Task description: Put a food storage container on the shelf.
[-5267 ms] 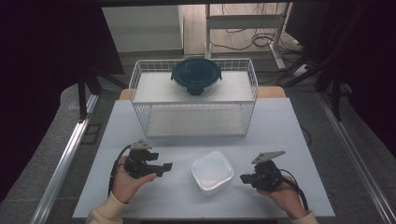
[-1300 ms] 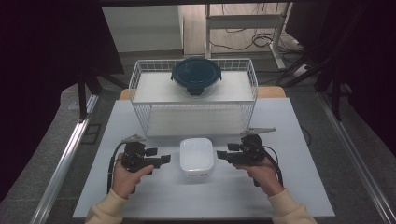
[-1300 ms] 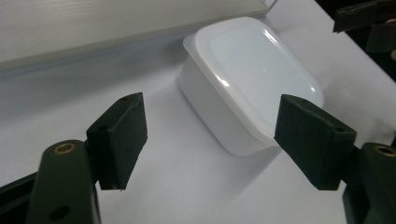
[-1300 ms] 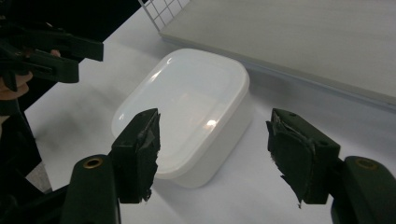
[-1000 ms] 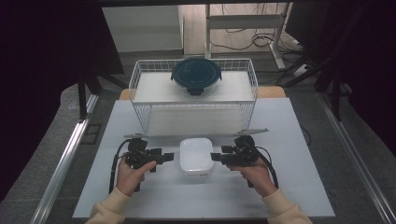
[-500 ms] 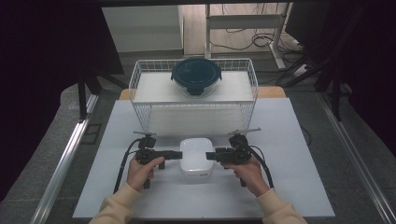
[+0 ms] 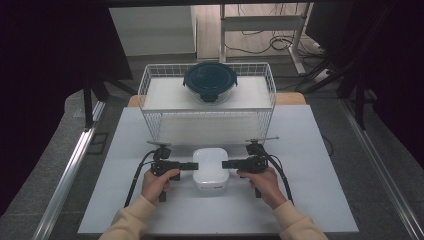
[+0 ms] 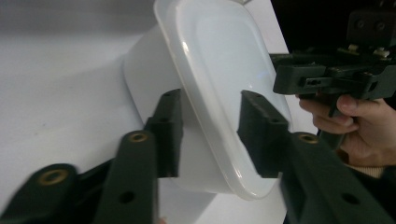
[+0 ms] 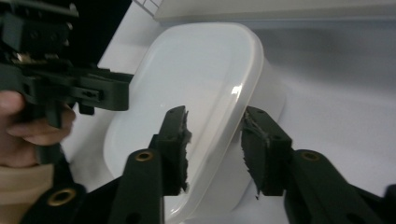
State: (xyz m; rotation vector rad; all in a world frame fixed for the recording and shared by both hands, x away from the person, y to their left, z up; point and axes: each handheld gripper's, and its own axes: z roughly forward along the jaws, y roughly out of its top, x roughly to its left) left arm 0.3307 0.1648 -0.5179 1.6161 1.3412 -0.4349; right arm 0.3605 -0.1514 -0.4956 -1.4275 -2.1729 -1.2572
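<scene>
In the high view, both hands have come in from the sides since a second ago, and the white lidded container [image 7: 210, 168] now sits on the bench [image 7: 310, 200] between the left claw [image 7: 192, 165] and right claw [image 7: 226, 163], in front of the wire basket [image 7: 150, 117]; a two-handed lift seems near.

In the left gripper view, the jaws have just been closing and straddle the container's rim [image 8: 219, 121], half open; firm contact I cannot tell.

In the right gripper view, the same: the jaws narrowed around the opposite rim [image 9: 233, 116].

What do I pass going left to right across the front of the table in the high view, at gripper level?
Left hand → left gripper → white lidded container → right gripper → right hand. Both grippers' jaws have just been closing, each astride a container rim; contact is unclear.
</scene>
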